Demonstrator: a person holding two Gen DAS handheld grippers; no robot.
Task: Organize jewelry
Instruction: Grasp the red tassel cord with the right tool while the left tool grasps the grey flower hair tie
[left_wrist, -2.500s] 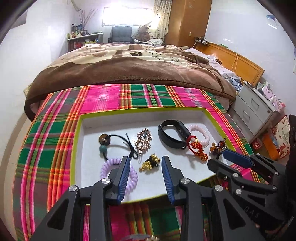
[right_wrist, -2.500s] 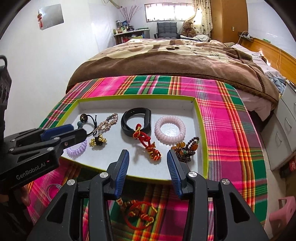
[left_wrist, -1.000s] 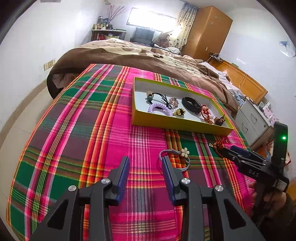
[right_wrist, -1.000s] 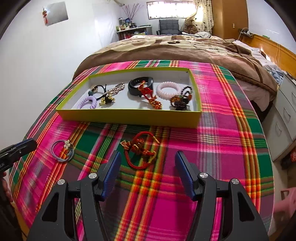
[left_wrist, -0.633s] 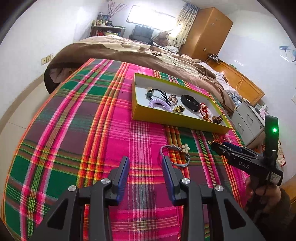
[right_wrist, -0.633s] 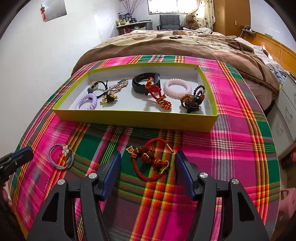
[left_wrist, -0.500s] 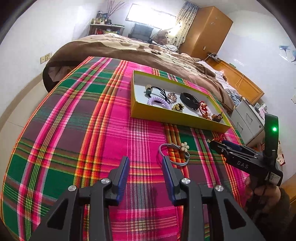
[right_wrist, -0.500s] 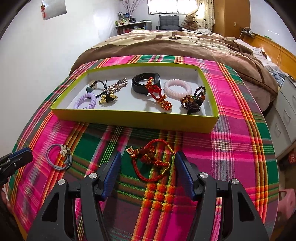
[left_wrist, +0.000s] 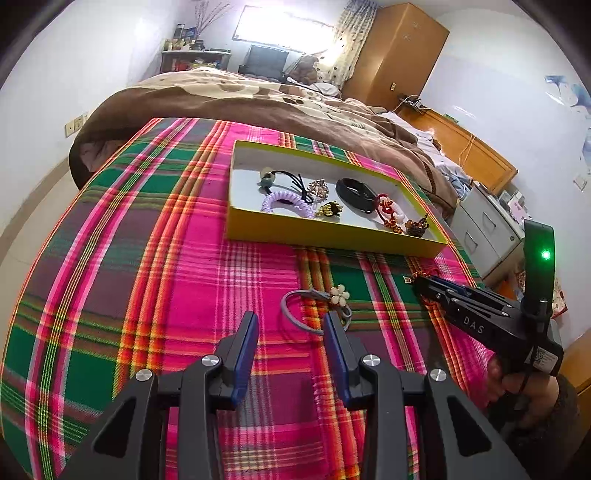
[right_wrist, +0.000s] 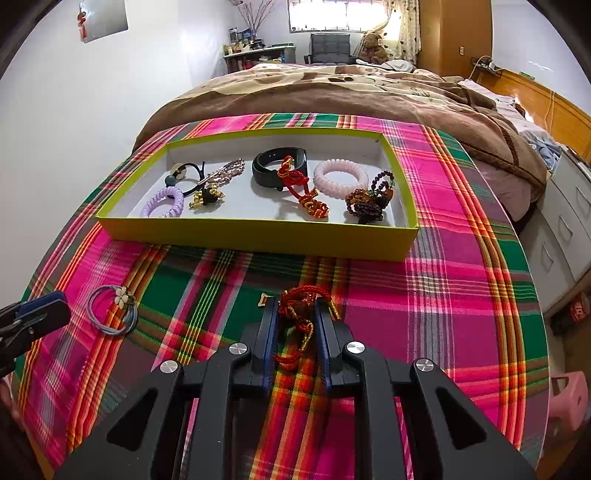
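A red cord bracelet (right_wrist: 295, 308) lies on the plaid cloth in front of the yellow-green jewelry box (right_wrist: 258, 240). My right gripper (right_wrist: 295, 314) is closing, and its blue pads press the bracelet from both sides. In the left wrist view that gripper (left_wrist: 419, 283) points at the cloth with a bit of red cord (left_wrist: 424, 274) at its tip. A grey hair tie with a white flower (left_wrist: 339, 296) lies just ahead of my left gripper (left_wrist: 290, 319), which is open and holds nothing. The tie (right_wrist: 122, 295) also shows at the left of the right wrist view.
The box (left_wrist: 332, 236) holds a purple coil tie (right_wrist: 162, 205), a black band (right_wrist: 266, 168), a pink coil (right_wrist: 340, 177), a red knot and beads. A bed with a brown blanket (right_wrist: 351, 92) lies beyond. White drawers (right_wrist: 569, 229) and a pink stool (right_wrist: 569, 398) stand right of the table edge.
The right jaws have come together from wide open onto the red cord bracelet. The left gripper has hardly moved and stays open near the grey tie.
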